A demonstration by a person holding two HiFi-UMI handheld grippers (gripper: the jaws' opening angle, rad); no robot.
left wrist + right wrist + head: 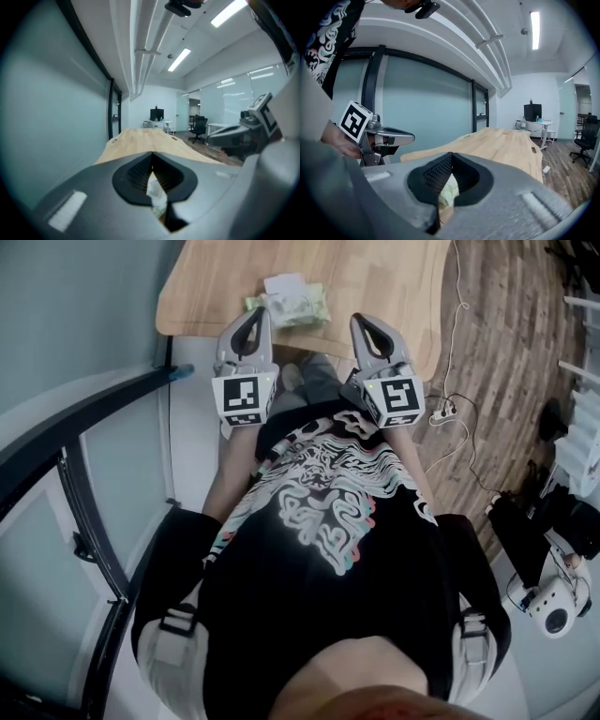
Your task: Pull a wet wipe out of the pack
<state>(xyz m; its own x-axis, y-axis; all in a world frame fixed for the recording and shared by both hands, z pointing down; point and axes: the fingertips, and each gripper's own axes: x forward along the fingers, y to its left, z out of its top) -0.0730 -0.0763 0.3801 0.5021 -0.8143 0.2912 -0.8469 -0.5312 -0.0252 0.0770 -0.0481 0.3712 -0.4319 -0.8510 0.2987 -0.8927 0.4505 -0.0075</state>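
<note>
Stands at the near end of a wood table (pixel 375 277), black printed shirt (pixel 328 521) filling the lower head view. Holds the left gripper (pixel 253 322) and the right gripper (pixel 367 329) side by side ahead of the chest, apart from each other, both aimed at the table and tipped slightly down. Shows the left jaws closed tip to tip in the left gripper view, with nothing pinched between the pads. Shows the same on the right: jaws fully together and empty. Finds the pack (pixel 291 306) lying flat by the table's near edge, between the 2 gripper tips in the head view and a little beyond them, apart from both. Bears a white wipe (pixel 284 284) on the far part of its pale green top. Peeks through the gap behind the closed tips in both gripper views, white above green. Takes in a power strip (pixel 441 415) with its cable on the plank floor (pixel 506 381) right of the table, a glass wall (pixel 84 315) at left, and a monitor (pixel 157 114) and chair (pixel 199 127) far down the room
</note>
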